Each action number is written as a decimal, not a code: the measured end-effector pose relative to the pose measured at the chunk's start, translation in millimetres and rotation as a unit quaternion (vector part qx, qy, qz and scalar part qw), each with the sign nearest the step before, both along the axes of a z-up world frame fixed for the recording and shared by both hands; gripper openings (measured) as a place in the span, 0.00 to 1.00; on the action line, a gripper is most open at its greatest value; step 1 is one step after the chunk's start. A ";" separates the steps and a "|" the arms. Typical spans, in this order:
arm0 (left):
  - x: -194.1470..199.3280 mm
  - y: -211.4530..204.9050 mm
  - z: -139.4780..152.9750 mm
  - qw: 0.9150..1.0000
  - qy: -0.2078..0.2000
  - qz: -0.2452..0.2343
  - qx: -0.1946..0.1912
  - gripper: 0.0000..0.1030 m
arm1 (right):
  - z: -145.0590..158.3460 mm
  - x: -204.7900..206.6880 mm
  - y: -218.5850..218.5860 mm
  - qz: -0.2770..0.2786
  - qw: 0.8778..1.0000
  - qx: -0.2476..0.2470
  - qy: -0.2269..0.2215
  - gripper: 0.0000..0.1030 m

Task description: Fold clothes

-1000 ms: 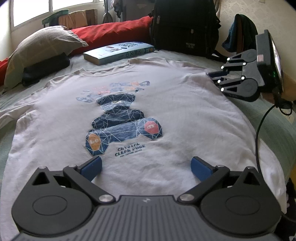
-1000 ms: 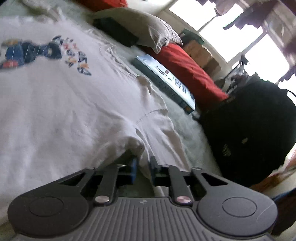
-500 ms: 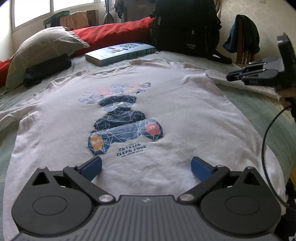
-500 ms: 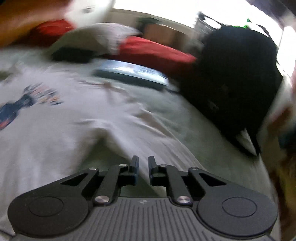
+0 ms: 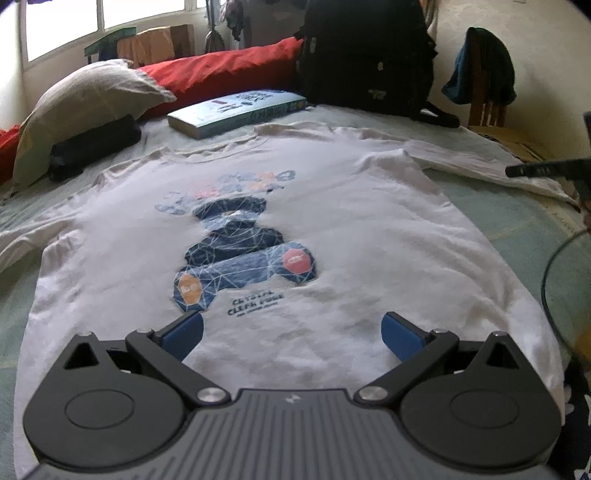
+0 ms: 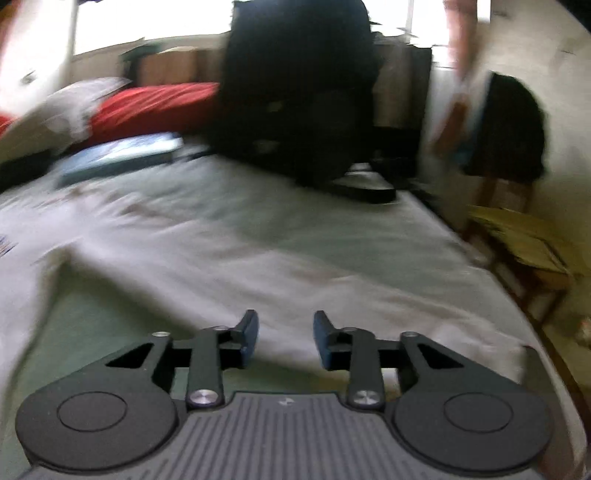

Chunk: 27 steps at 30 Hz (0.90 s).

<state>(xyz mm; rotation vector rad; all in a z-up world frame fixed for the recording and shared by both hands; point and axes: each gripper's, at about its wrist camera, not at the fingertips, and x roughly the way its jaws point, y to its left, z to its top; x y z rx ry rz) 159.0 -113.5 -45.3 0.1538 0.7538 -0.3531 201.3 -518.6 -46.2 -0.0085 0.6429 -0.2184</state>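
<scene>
Daylight from windows point(image 5: 62, 33) at back, glass blown out white. Room soft, fairly bright, weak shadows. Left wrist view mostly sharp; t-shirt point(image 5: 369, 229) print a bit fuzzy. Right wrist view smeared with motion blur: backpack point(image 6: 295, 92), book point(image 6: 118, 155), red pillow point(image 6: 155, 103) all streaky. Both views bend at edges, dark rounded corners.

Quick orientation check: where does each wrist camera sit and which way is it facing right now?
Left wrist: behind the open left gripper, looking up the white T-shirt toward the book.
Right wrist: behind the opening, empty right gripper, over the shirt's sleeve, facing the backpack.
Shared: shirt, book, backpack, red pillow.
</scene>
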 end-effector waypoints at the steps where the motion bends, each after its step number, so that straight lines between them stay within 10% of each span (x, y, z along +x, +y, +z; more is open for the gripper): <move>1: -0.5 -0.5 1.1 1.000 -0.002 0.000 0.001 0.99 | -1.8 -1.3 -9.0 -0.018 1.000 0.005 -0.002 0.50; 9: -5.3 2.6 10.4 1.000 0.001 0.008 0.000 0.99 | -13.6 -34.5 -16.4 -0.054 0.995 0.074 0.035 0.62; 27: -29.5 24.9 -0.9 0.999 0.042 0.018 0.005 0.99 | 29.1 -87.6 141.9 0.089 0.990 0.113 -0.007 0.96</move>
